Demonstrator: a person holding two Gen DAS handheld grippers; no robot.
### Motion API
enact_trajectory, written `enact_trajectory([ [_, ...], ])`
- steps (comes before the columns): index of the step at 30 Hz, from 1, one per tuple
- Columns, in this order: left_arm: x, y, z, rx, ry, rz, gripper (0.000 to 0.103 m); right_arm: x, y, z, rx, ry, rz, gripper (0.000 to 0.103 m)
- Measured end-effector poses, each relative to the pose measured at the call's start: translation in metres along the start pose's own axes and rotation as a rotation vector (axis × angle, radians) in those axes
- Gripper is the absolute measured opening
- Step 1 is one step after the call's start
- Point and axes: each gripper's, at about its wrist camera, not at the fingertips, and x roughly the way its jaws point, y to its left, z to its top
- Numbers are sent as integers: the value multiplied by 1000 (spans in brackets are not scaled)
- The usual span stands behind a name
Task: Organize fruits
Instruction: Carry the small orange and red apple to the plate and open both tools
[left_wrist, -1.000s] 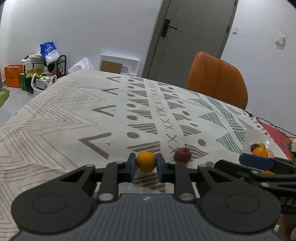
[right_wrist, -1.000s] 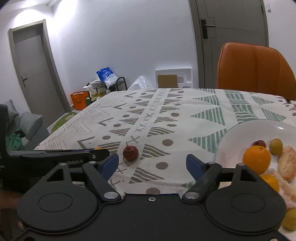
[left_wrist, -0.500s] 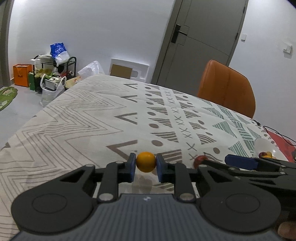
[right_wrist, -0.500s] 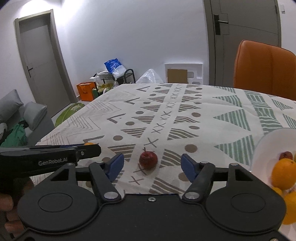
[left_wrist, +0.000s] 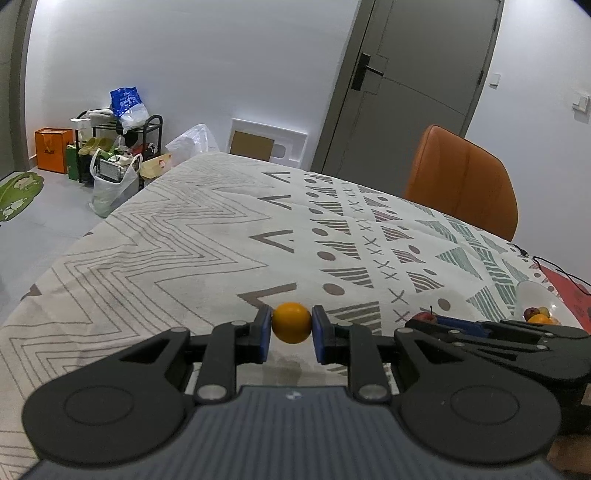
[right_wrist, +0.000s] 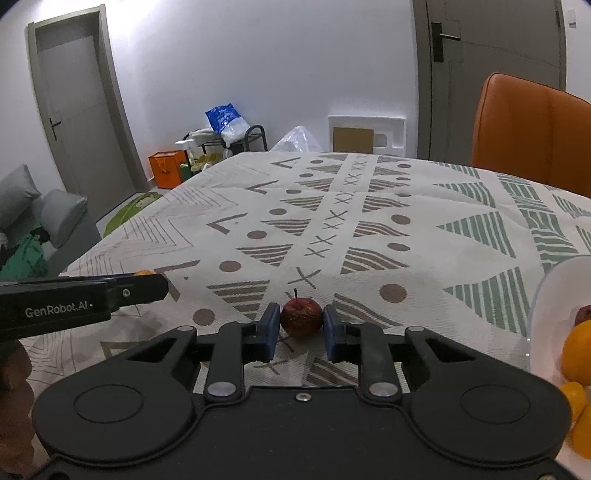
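My left gripper (left_wrist: 291, 330) is shut on a small orange (left_wrist: 291, 322), held just above the patterned tablecloth (left_wrist: 184, 258). To its right lies my right gripper (left_wrist: 439, 320), with a small red apple (left_wrist: 424, 316) at its tip. In the right wrist view the right gripper (right_wrist: 301, 330) has its jaws closing on the stemmed red apple (right_wrist: 301, 320), and both blue pads touch its sides as it rests on the cloth. The left gripper (right_wrist: 142, 283) reaches in from the left there, the orange (right_wrist: 144, 273) just peeking above it. A white plate (right_wrist: 546, 295) at the right holds oranges (right_wrist: 578, 356) and a dark red fruit (right_wrist: 584, 314).
An orange chair (left_wrist: 461, 184) stands at the table's far side before a grey door. A red mat with a black cable (left_wrist: 565, 280) lies beyond the plate (left_wrist: 532, 291). A person's hand (right_wrist: 14, 406) holds the left gripper. Bags and a rack (left_wrist: 118, 147) sit on the floor, far left.
My right gripper slid left from the plate to the red apple and its wide jaws closed in around it. The left gripper kept the orange and drew back slightly.
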Motion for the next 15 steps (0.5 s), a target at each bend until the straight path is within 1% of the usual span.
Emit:
enact_trajectory([
  [8, -3, -19, 0, 28, -6, -28, 22, -26, -10, -2, 20, -45, -26, 23],
  [15, -5, -47, -1, 68, -12, -62, 22, -53, -30, -6, 57, -84, -61, 23],
])
